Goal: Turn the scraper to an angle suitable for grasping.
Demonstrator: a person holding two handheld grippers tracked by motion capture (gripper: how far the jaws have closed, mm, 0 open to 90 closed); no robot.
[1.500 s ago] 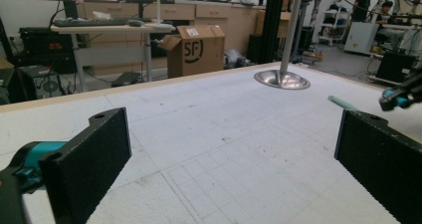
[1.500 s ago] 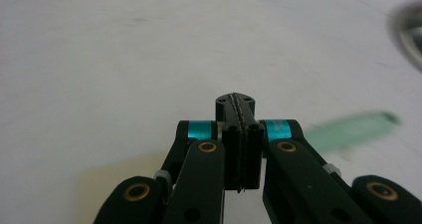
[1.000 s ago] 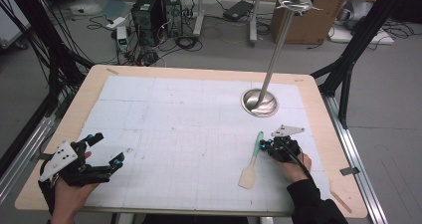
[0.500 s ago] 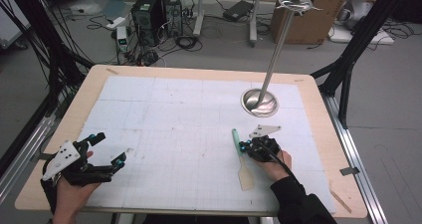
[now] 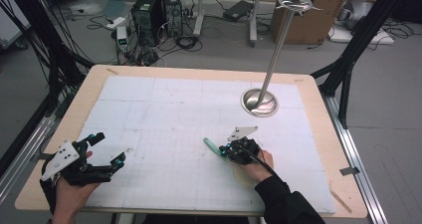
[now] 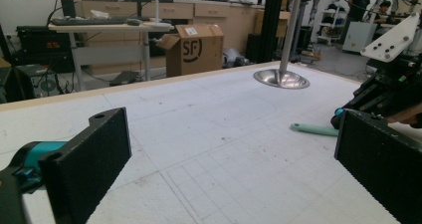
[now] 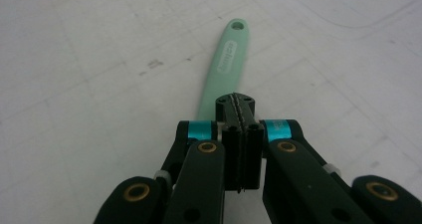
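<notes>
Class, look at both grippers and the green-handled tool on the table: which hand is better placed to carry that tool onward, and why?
Right. The right gripper is shut on the green-handled tool, its handle jutting beyond the jaws. The left gripper sits open near the table's left front corner, well apart from the tool.

The left gripper (image 5: 107, 152) is black, with two flat rectangular jaws faced in coarse black padding, teal collars at their roots and a pale grey three-cornered plate with small dark holes on top. The right gripper (image 7: 240, 107) is built alike: black linkage arms pinned with brass-coloured screws, teal sleeves on either side of the narrow ridged jaws, a grey screwed plate above and a black cable trailing back. The right arm wears a black sleeve (image 5: 286, 204).
</notes>
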